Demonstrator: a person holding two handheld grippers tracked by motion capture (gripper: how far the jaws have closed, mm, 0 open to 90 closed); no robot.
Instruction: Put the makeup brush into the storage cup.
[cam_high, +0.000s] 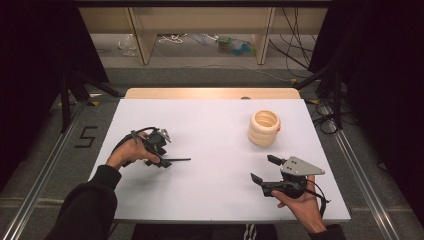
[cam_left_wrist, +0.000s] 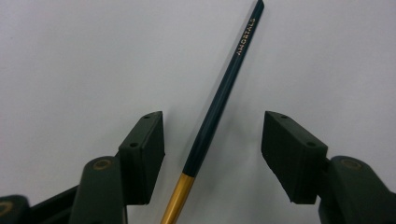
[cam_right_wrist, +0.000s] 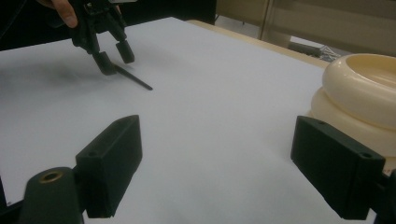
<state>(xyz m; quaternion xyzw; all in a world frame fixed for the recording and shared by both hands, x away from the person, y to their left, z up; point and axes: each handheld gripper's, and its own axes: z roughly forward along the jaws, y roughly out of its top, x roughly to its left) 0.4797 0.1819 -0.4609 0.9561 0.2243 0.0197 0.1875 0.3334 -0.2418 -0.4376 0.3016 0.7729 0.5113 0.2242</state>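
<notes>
Leftmost in the high view, a person's left hand (cam_high: 131, 151) holds the left gripper (cam_high: 161, 161) low over the white tabletop (cam_high: 210, 135), on its left half. A dark pencil (cam_high: 177, 160) lies flat on the tabletop and pokes out from that gripper toward the middle.

Seen in the left gripper view, the jaws are spread wide, one on each side of the pencil (cam_left_wrist: 219, 98). The pencil runs up between them at a slight slant, closer to the jaw on that view's left, and neither jaw touches it. Its lower end has a gold band; its dark barrel carries small pale lettering near the far end.

Further right, toward the far right part of the tabletop, stands a cream stack of rings (cam_high: 264, 128), upright and well apart from the pencil.

At the near right edge, the person's right hand (cam_high: 299, 200) holds the right gripper (cam_high: 264, 169), which has a grey plate on top. Its jaws are spread apart with nothing between them. In the right gripper view the rings (cam_right_wrist: 362, 93) sit just beyond the jaw on that view's right, while the left gripper (cam_right_wrist: 114, 56) and pencil (cam_right_wrist: 134, 78) appear far off.
</notes>
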